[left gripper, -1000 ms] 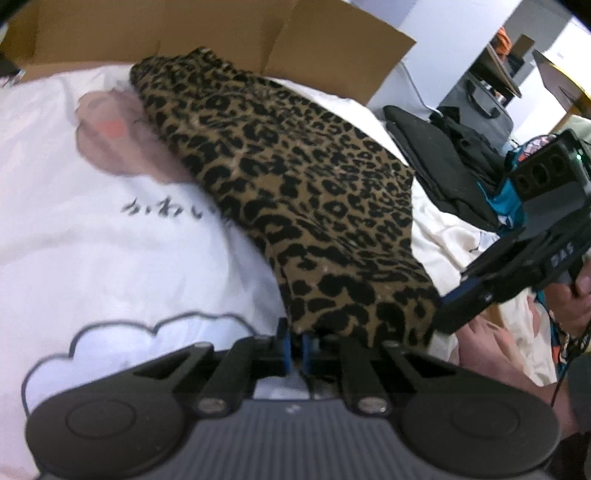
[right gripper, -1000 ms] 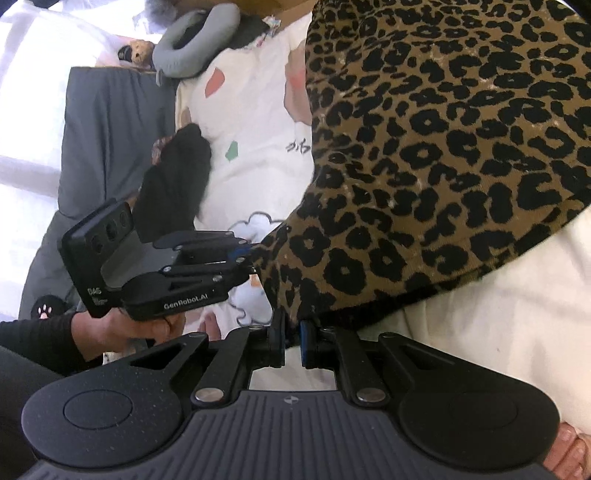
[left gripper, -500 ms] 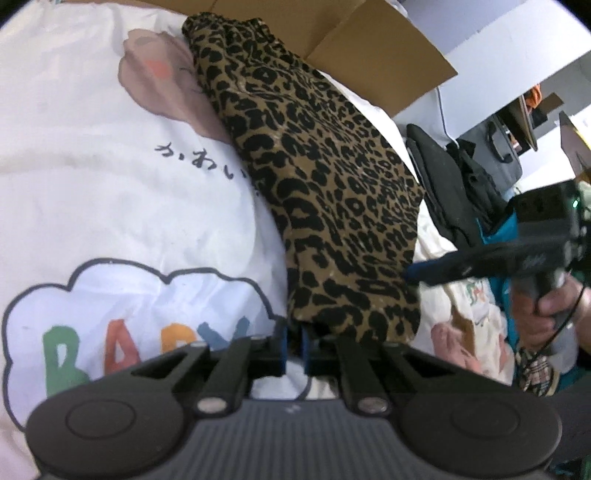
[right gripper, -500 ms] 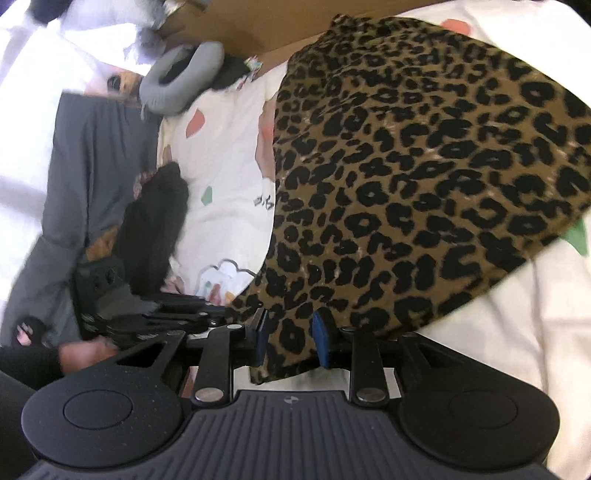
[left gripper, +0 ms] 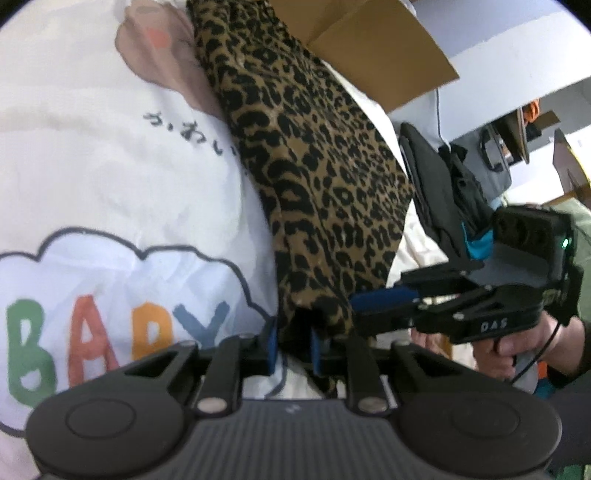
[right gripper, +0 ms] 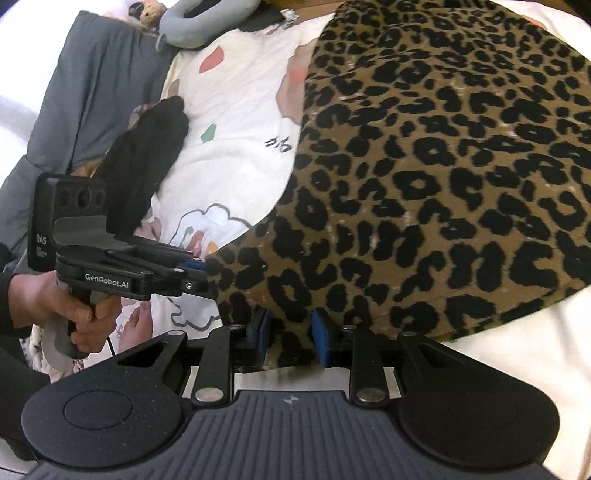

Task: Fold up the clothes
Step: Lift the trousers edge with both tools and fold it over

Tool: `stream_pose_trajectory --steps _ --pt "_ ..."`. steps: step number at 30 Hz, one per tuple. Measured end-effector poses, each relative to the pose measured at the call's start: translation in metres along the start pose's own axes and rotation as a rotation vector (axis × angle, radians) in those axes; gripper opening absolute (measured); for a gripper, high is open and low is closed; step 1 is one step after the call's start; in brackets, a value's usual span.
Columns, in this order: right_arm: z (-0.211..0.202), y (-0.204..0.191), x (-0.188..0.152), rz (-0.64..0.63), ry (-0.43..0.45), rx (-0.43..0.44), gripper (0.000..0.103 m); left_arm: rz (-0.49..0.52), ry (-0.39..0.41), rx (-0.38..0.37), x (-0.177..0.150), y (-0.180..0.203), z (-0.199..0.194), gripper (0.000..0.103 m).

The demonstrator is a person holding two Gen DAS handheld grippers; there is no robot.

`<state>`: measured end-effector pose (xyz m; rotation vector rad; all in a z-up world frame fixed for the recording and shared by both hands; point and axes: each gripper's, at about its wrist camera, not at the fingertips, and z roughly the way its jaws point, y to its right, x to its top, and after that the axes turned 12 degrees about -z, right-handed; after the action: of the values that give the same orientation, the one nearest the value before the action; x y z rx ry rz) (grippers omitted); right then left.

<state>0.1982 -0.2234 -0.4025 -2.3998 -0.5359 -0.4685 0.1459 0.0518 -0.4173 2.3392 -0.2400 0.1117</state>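
A leopard-print garment (left gripper: 325, 177) lies folded in a long band on a white printed quilt (left gripper: 110, 177). Its near hem sits between the blue pads of my left gripper (left gripper: 293, 345), whose jaws are opening, with a dark gap beside the cloth. In the right wrist view the same garment (right gripper: 443, 166) spreads wide, and its near edge lies loosely between the parted pads of my right gripper (right gripper: 291, 336). The two grippers sit side by side at that hem: the right gripper (left gripper: 373, 299) shows in the left wrist view, and the left gripper (right gripper: 199, 275) shows in the right wrist view.
An open cardboard box (left gripper: 369, 48) stands behind the quilt. Black clothes (left gripper: 436, 192) are piled to the right. A dark garment (right gripper: 147, 155), a grey blanket (right gripper: 92, 92) and a grey neck pillow (right gripper: 192, 26) lie at the left. A hand (right gripper: 85, 314) holds each gripper.
Both grippers' jaws have parted from a tight pinch on the hem. Both wrists have rolled, and the right gripper has come back close beside the left.
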Motion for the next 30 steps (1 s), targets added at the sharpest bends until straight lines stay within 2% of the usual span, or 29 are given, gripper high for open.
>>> stream_pose_trajectory --steps 6,13,19,21,24,26,30 --pt "0.002 -0.006 0.001 -0.016 0.006 0.011 0.026 0.006 -0.021 -0.015 -0.001 0.003 0.003 0.023" --pt "0.002 -0.017 0.004 -0.06 0.016 -0.001 0.027 -0.004 -0.03 -0.043 -0.001 0.004 0.0 0.022" --pt "0.008 -0.023 0.006 -0.08 0.01 -0.005 0.026 -0.02 -0.027 -0.039 -0.003 -0.002 -0.008 0.023" --pt "0.01 -0.023 0.005 -0.081 0.008 -0.006 0.026 -0.021 -0.03 -0.045 -0.003 -0.002 -0.013 0.025" --pt "0.012 -0.024 0.004 -0.086 0.013 -0.008 0.026 -0.026 -0.025 -0.059 -0.003 -0.001 -0.02 0.034" --pt "0.013 -0.024 0.003 -0.09 0.016 -0.011 0.026 -0.03 -0.012 -0.06 -0.003 0.0 -0.024 0.05" --pt "0.016 -0.025 0.004 -0.103 0.019 -0.017 0.027 -0.069 0.024 -0.056 0.001 -0.004 -0.024 0.055"
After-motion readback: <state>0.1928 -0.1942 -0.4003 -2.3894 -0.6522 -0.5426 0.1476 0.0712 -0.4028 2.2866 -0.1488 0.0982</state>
